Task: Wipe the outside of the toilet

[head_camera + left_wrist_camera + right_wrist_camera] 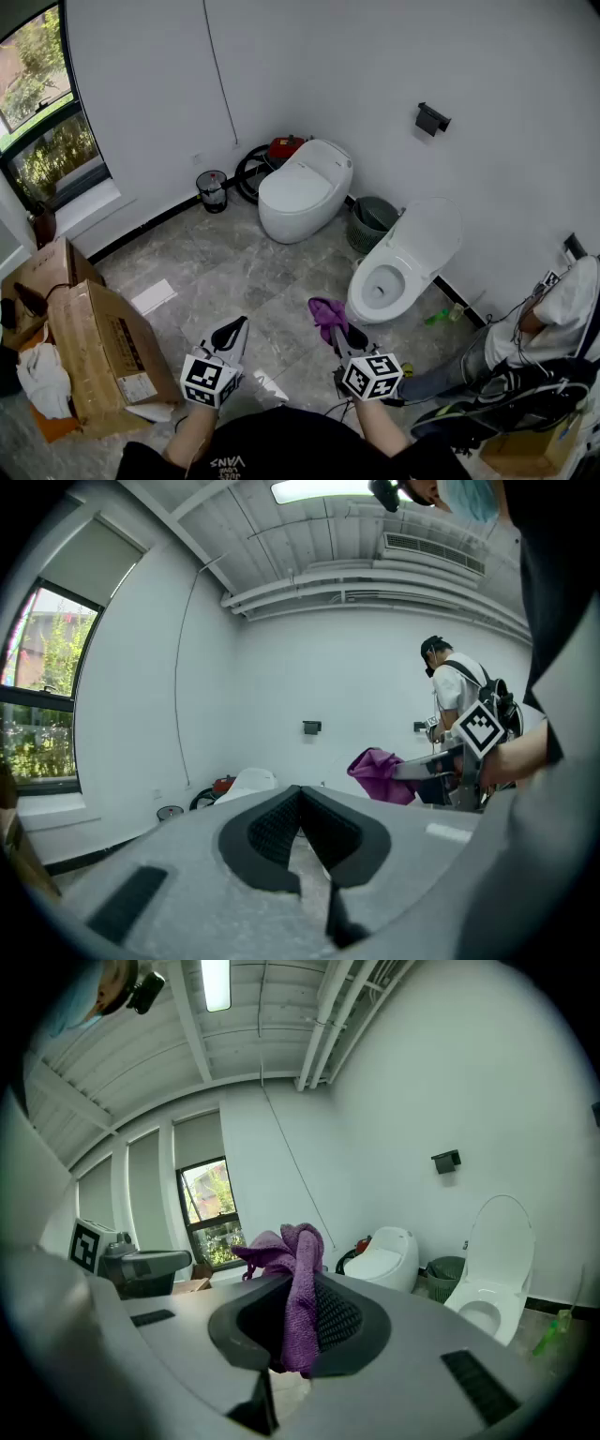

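Two white toilets stand by the far wall: one with its lid shut [305, 187] [392, 1255] and, to its right, one with its lid raised [405, 267] [492, 1288]. My right gripper [339, 333] [298, 1283] is shut on a purple cloth [326, 314] [295, 1288] [380, 772], held low in front of the open toilet and apart from it. My left gripper [232, 334] [300, 803] is shut with nothing in it, to the left of the right one.
A green basket [373, 221] sits between the toilets. A small bin [213, 190], a red device with a hose [281, 148] and cardboard boxes [89, 347] are at the left. A person [553, 323] crouches at the right near a green bottle [439, 317].
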Demonstrator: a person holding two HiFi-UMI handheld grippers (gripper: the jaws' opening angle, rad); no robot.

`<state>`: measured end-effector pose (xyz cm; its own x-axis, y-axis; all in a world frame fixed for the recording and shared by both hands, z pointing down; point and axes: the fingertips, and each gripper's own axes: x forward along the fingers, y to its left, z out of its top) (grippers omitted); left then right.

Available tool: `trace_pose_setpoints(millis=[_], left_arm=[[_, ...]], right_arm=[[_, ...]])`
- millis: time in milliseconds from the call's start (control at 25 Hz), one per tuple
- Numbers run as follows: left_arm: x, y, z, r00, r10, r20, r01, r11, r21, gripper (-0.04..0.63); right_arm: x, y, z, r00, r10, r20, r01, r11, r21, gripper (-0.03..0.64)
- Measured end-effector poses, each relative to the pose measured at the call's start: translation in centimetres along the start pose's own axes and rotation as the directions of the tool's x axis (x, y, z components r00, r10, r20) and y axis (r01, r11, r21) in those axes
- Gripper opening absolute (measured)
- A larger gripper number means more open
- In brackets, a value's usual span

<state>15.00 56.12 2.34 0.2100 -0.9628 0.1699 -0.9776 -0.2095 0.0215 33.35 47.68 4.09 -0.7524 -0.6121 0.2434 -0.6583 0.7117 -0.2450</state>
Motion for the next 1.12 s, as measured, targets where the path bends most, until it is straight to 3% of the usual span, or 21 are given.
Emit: trace_pose_setpoints(millis=[160,520,880,1120], left_arm=[[1.6,0.1,-0.3,1.0,0.001,-0.014,-0.002,0.999,-0.044,0.003],[7.0,3.5,-1.4,0.998,-0.044,-0.038,0.042,0.998,-0.056,0.004],[14.8,13.9,0.7,0.991,-0.122,-0.053,0.117,0.99,-0.082,0.004],[19.3,22.3,1.8,0.987,-0.154,-0.054,0.151,0.987,-0.06,0.005]], right_arm=[[1.1,-1.0,0.5,1.0,0.014,0.005,-0.014,1.0,0.011,0.04],[5.8,-3.5,1.2,1.0,-0.019,-0.001,0.019,0.999,0.04,0.04],[17.3,-4.3,4.5,0.996,-0.088,-0.001,0.088,0.994,0.071,0.04],[25.3,-3.8,6.5,0.992,-0.128,-0.005,0.128,0.988,0.088,0.04]])
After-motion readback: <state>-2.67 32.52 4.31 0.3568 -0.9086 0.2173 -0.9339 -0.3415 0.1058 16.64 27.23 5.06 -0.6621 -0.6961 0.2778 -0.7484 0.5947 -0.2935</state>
